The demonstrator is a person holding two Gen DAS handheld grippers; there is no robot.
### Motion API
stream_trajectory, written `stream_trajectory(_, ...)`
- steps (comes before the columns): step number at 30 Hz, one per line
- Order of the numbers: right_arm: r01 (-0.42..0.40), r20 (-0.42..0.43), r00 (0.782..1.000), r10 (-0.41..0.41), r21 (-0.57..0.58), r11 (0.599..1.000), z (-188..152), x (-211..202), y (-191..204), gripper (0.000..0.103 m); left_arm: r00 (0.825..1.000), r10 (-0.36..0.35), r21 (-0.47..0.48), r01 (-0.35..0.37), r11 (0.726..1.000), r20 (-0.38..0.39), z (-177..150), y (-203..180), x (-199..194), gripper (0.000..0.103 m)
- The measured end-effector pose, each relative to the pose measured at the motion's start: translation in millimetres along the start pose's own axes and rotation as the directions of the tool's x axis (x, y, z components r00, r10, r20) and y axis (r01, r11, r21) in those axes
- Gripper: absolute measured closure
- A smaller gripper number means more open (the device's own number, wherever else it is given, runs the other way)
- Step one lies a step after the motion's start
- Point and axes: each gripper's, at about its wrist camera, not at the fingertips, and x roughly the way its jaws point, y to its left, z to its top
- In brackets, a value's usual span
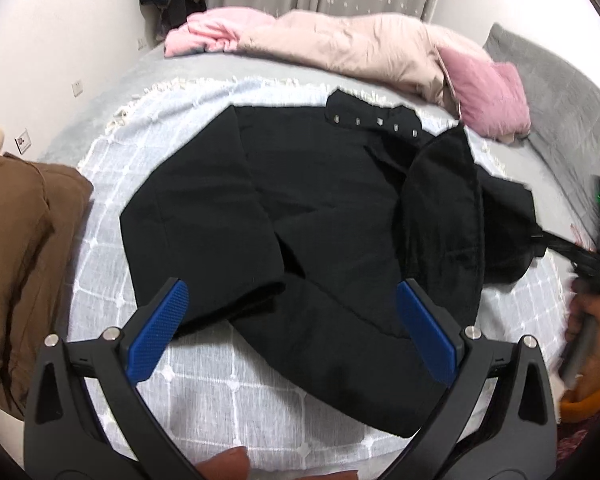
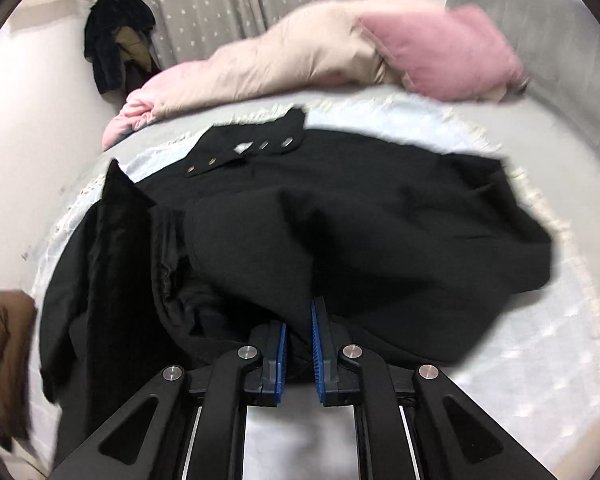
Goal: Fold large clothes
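Note:
A large black jacket (image 1: 300, 208) lies spread on a pale checked throw (image 1: 220, 392) on the bed, its snap-studded collar (image 1: 376, 120) at the far side. My left gripper (image 1: 292, 292) hovers open above the jacket's near hem, with nothing pinched between its blue pads (image 1: 160, 332). In the right wrist view my right gripper (image 2: 298, 320) is shut on a bunched fold of the jacket (image 2: 340, 232), the cloth draped over the fingertips. In the left wrist view the right gripper (image 1: 596, 276) shows blurred at the right edge, with a pulled point of fabric leading to it.
A brown garment (image 1: 16, 260) lies heaped at the bed's left edge. A beige-pink duvet (image 1: 360, 48) and a pink pillow (image 1: 488, 96) lie along the far side, by a grey headboard (image 1: 560, 92). Dark clothes (image 2: 116, 40) hang by the curtain.

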Motion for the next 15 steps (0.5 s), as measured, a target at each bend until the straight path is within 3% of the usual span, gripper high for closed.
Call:
stream_trajectory(5, 0.084, 0.041, 0.996, -0.082, -0.045, 0.995, -33.6, -70.3, -54.2, 0.093, 0.994, -0.045, -0.003, 0.045, 0.999, -0.096, -17.6, -7.0, 22.6, 0.0)
stream_trajectory(8, 0.141, 0.033, 0.99, -0.139, -0.04, 0.989, -55.8, -103.8, -97.5, 0.093, 0.99, -0.028, 0.003, 0.029, 1.0, -0.135, -29.8, -10.9, 35.4, 0.0)
stream_trajectory(11, 0.15, -0.008, 0.989, -0.15, 0.006, 0.989, -73.2, -119.0, -141.6, 0.093, 0.985, 0.001, 0.007, 0.0, 1.0, -0.171, -41.6, -11.1, 50.9, 0.0)
stream_trajectory(15, 0.128, -0.13, 0.984, -0.119, 0.066, 0.99, -104.4, -106.4, -191.0, 0.092, 0.979, 0.026, -0.015, -0.029, 0.999, -0.201, -56.1, -2.2, 69.6, 0.0)
